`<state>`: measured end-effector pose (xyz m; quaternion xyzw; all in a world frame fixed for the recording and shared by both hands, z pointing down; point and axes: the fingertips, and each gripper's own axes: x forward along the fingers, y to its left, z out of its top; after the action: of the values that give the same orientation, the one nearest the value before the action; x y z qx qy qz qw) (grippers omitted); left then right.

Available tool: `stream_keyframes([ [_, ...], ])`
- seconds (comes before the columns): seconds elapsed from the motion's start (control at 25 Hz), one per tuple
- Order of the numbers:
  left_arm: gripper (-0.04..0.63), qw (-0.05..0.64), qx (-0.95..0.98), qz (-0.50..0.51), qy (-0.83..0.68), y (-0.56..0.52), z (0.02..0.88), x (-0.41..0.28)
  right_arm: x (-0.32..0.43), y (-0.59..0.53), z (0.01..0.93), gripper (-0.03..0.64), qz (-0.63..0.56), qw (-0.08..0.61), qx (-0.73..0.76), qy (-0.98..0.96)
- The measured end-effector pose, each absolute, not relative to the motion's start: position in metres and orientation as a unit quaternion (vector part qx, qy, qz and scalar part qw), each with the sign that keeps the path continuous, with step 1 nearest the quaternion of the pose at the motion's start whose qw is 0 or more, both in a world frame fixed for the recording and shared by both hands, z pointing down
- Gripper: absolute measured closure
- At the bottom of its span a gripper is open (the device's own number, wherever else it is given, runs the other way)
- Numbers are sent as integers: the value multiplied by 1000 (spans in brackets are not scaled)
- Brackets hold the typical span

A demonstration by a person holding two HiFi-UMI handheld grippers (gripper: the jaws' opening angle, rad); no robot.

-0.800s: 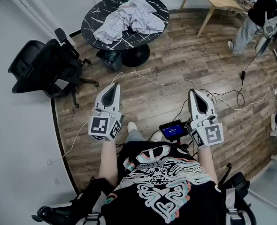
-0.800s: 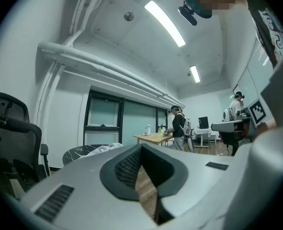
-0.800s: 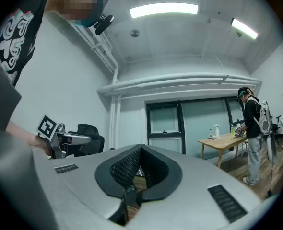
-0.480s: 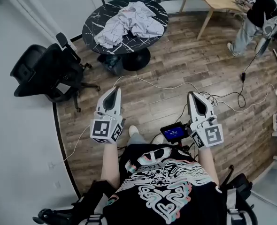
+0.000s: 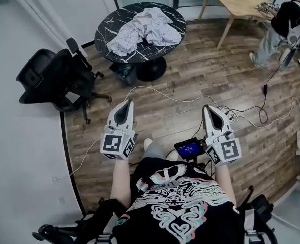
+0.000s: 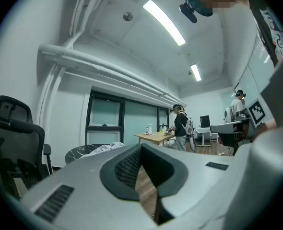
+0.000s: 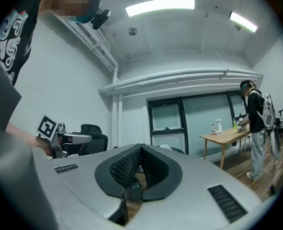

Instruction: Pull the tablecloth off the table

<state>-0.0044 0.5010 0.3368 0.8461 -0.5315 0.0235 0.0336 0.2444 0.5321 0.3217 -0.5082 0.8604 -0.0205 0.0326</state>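
Both claws are pressed together with nothing between them. The left claw [image 5: 125,102] and the right claw [image 5: 209,109] are held level in front of the person, over the wooden floor [image 5: 190,75] and well apart from the table [image 5: 103,29].

The tablecloth [image 5: 147,28] is not spread flat. It lies as a crumpled pale heap on the round, dark, marble-patterned table top, running from the near left edge across the middle toward the right edge. Bare top shows around most of it.

It looks like thin, soft fabric, so it should be light and limp, with no stiffness to push against. On that smooth top it should slide readily once tugged. A bunched cloth tends to unfold as it comes, though, so one pull may bring only a trailing layer and not the whole heap.

The best hold seems to be the lobe of cloth lying at the table's near left edge, closest to the person. A claw could pinch a thick raised fold there, taking several layers at once instead of a single thin hem that might slip out. The second claw could take a ridge nearer the middle of the heap.

A black office chair [image 5: 51,78] stands just left of the table, and a white cable [image 5: 180,98] runs across the floor on the way there.
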Motion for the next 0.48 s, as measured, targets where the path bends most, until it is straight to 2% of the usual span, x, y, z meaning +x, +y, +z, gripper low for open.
stream_keyframes([
  [0.48, 583, 30, 850, 36, -525, 481, 339, 6, 246, 511, 323, 623, -29, 37, -507, 861],
])
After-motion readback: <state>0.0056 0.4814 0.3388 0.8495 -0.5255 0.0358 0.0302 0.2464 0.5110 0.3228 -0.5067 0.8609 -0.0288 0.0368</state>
